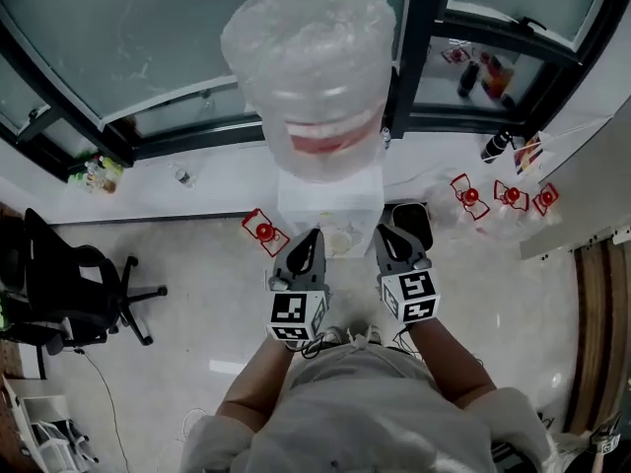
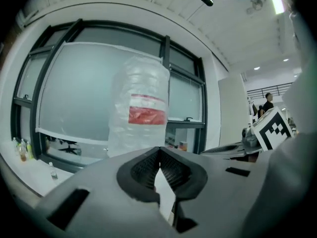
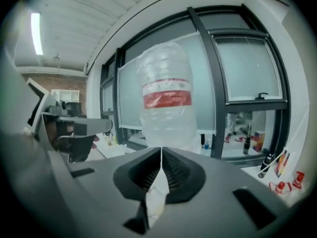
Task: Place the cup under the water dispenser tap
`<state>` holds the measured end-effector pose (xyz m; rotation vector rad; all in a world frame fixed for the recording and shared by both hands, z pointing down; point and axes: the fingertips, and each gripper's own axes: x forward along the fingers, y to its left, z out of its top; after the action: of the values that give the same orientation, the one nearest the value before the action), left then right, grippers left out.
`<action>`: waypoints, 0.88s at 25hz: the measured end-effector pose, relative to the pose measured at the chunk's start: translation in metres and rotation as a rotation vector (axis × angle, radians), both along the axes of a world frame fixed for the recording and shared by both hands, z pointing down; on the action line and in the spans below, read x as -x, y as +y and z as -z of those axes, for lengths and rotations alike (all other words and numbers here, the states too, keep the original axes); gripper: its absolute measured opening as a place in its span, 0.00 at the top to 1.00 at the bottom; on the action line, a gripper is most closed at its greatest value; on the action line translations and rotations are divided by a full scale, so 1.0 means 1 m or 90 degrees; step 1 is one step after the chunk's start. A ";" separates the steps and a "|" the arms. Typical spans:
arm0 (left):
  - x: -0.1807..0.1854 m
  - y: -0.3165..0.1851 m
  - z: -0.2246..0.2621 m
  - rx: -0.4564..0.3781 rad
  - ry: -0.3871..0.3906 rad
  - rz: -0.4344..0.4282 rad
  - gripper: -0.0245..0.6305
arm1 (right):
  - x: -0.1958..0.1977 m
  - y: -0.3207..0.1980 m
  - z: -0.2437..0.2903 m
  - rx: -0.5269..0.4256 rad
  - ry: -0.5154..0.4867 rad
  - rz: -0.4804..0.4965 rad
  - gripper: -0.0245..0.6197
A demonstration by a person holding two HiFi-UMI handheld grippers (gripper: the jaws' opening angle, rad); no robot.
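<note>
Ahead, water dispenser, just beyond empty, closed fingers

Water dispenser: white body, set against the black-framed window, with a large plastic-wrapped bottle seated on top. The left gripper and right gripper were held side by side just in front of the dispenser. They were apart from each other, and both pointed toward it. The jaws of each looked closed from this angle. One red-and-white object lay on the floor just left of the dispenser, and three more lay to its right. A black office chair stood well to the dispenser's left. A dark bottle lay to its right, near the window.
</note>
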<state>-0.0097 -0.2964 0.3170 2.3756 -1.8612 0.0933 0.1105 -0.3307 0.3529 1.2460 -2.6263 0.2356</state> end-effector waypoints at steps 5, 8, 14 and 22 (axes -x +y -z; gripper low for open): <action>0.001 -0.007 0.034 -0.035 -0.007 -0.014 0.93 | 0.001 -0.004 0.041 -0.048 -0.012 -0.002 0.92; -0.005 -0.010 0.042 -0.049 0.011 -0.034 0.93 | 0.002 -0.004 0.056 -0.070 -0.019 0.004 0.92; -0.002 -0.010 0.053 -0.080 -0.041 -0.010 0.93 | -0.001 0.001 0.063 -0.081 -0.026 -0.002 0.92; -0.009 -0.009 0.054 -0.081 -0.055 -0.018 0.93 | -0.012 0.003 0.072 -0.095 -0.042 -0.023 0.92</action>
<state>-0.0009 -0.3052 0.2628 2.5198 -1.9268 0.0836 0.1220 -0.3276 0.2808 1.3557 -2.7227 0.0902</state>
